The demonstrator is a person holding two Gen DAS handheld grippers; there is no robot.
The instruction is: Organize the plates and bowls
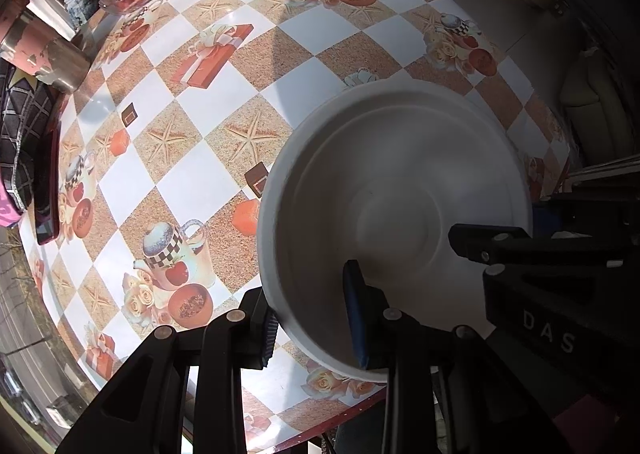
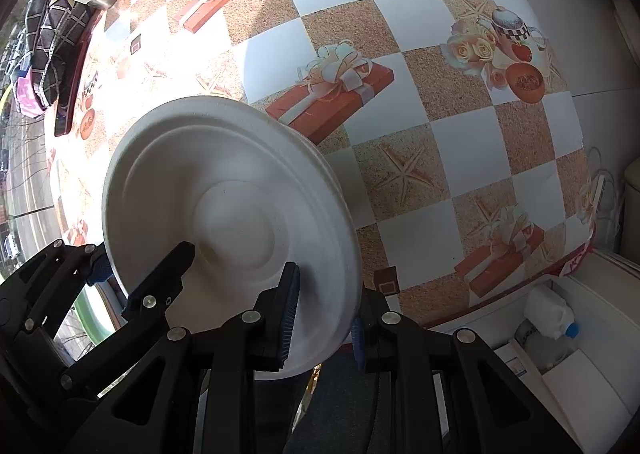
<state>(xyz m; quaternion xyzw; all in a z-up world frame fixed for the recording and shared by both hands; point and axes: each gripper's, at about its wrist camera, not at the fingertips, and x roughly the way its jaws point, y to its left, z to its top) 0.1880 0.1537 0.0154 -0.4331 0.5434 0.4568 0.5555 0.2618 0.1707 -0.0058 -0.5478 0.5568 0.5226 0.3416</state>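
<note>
We find one white moulded-fibre plate (image 1: 396, 189), or a nested pair of them (a second rim shows at its far edge), carried over the near part of the surface (image 1: 224, 65) with its checked, gift-box oilcloth. Both tongs hold it by the rim: the left tongs (image 1: 312, 330) are pinched narrow on the near-left edge, one pad inside the dish and one outside; the right tongs (image 2: 324, 318) grip the opposite edge likewise. In our judgement the step in hand is setting the plate down. It should be kept level between both grips, lowered until the base rests flat, and released only then. A metal cup (image 1: 44, 53) and dark fabric (image 1: 24, 141) lie well apart at the far left edge.
</note>
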